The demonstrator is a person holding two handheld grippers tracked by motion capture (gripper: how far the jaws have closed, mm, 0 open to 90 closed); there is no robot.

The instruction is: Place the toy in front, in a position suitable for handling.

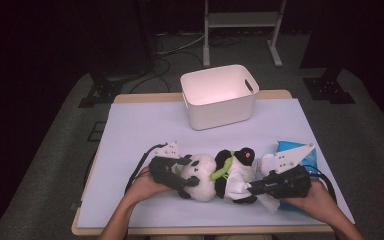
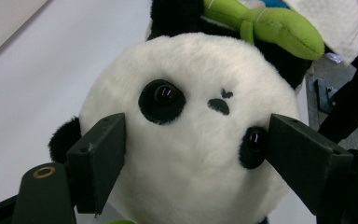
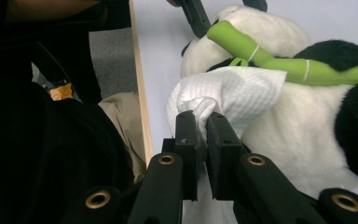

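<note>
The left gripper point(image 2: 193, 158) clamps the panda's white head point(image 2: 191, 121), one black jaw pressing into each side of the face near the eyes. Behind the head lies a green plush stalk point(image 2: 279, 28), and a white cloth point(image 2: 340, 23) sits at the top right. Pale table surface point(image 2: 42, 84) spreads to the left.

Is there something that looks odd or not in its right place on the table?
The plush panda lies on its back, not upright. A white cloth, pinched by the right gripper, is pressed on its body. The left gripper clamps its head. Nothing is spilled or damaged.
</note>
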